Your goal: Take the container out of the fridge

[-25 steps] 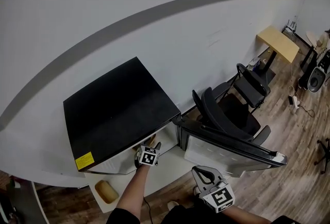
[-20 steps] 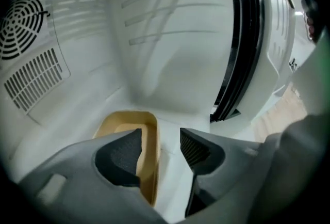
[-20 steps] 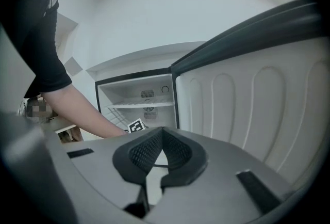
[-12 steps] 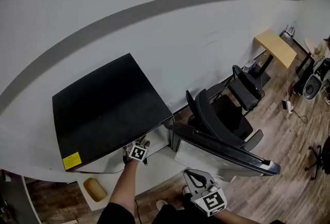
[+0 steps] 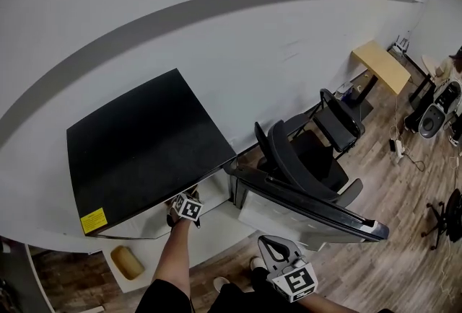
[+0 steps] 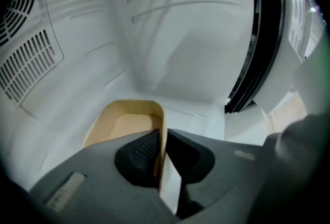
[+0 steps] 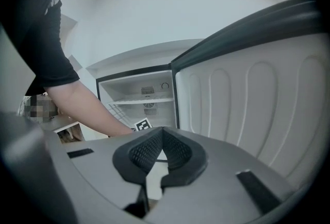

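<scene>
A tan open container stands on the white floor inside the fridge. My left gripper reaches into the fridge, and its jaws are closing on the container's near wall, which stands upright between the pads. In the head view, only the marker cube of the left gripper shows at the fridge opening. My right gripper hangs low in front of the open fridge door. In its own view, the right gripper is shut with nothing in it. That view also shows the person's arm reaching in.
A black office chair and a folding chair stand behind the open door. A white shelf left of the person holds a tan loaf-like thing. A wooden table and a speaker are at the far right.
The left gripper has gone a little deeper under the fridge's top edge. The right gripper stays low in front of the door. The head view has shifted slightly.
</scene>
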Tool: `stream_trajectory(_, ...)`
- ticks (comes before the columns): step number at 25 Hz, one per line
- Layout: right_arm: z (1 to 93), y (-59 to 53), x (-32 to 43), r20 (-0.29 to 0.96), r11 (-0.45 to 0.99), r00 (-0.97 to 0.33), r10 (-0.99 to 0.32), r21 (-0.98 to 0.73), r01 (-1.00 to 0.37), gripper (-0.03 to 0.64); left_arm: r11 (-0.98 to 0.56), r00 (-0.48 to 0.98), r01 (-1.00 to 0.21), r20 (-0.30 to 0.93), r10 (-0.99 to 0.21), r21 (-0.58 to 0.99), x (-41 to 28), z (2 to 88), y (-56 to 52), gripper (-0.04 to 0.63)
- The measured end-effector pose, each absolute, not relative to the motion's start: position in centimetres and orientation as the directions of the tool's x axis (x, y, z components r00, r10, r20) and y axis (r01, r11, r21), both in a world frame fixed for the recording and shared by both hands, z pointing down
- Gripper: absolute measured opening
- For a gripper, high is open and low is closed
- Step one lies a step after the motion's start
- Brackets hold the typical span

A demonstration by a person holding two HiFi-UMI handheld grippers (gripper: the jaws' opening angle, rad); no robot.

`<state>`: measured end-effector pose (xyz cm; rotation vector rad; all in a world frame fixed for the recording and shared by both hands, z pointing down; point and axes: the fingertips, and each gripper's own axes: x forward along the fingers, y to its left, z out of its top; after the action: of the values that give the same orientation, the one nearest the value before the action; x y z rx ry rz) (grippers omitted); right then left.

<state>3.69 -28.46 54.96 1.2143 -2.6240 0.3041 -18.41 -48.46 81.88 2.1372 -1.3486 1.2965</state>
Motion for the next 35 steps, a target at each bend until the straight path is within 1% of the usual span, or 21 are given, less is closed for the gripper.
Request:
stream_trajectory(1, 55.0, -28.4, 4.0, 0.3, 0.627, -0.62, -0.725, -0.087, -0.774, 0.0, -0.51, 0.145, -0.835, 0.813, -0.565, -0.206, -18.6, 81.7, -48.5, 0.038)
stream_trajectory(6, 54.7, -27.4, 4.3, 0.296, 0.605, -0.598, -0.744, -0.079, -0.792, -0.001, -0.496, 0.146, -0.851, 0.827, -0.543, -0.174, -19.3, 81.3, -47.4, 0.026)
stream_trajectory(11, 54.5, -26.5, 4.4, 0.288, 0.596, -0.592, -0.753, -0.084, -0.799, 0.0, -0.443, 0.156, -0.886, 0.808, -0.568, -0.14, -20.0, 80.0, -46.2, 0.023)
stream_trajectory(15, 54.2, -25.5, 3.9, 0.269, 0.602, -0.599, -0.754, -0.081, -0.794, -0.002, -0.417, 0.188, -0.901, 0.759, -0.623, -0.119, -19.7, 78.1, -45.4, 0.024)
stream_trajectory(22, 52.7, -23.7, 3.0, 0.223, 0.614, -0.616, -0.756, -0.084, -0.784, -0.002, -0.444, 0.226, -0.889, 0.736, -0.638, -0.113, -18.3, 75.5, -41.3, 0.021)
stream_trajectory(27, 51.6, -22.6, 3.3, 0.192, 0.602, -0.607, -0.771, -0.09, -0.793, -0.001, -0.449, 0.289, -0.891, 0.687, -0.667, -0.061, -16.2, 74.0, -37.4, 0.021)
stream_trajectory(32, 50.7, -22.7, 3.3, 0.176, 0.599, -0.602, -0.779, -0.073, -0.797, 0.0, -0.483, 0.334, -0.873, 0.637, -0.695, -0.07, -15.2, 71.5, -34.3, 0.021)
stream_trajectory(35, 50.6, -22.5, 2.8, 0.177, 0.607, -0.609, -0.773, -0.074, -0.791, -0.001, -0.475, 0.363, -0.879, 0.6, -0.713, -0.033, -14.7, 69.5, -32.6, 0.021)
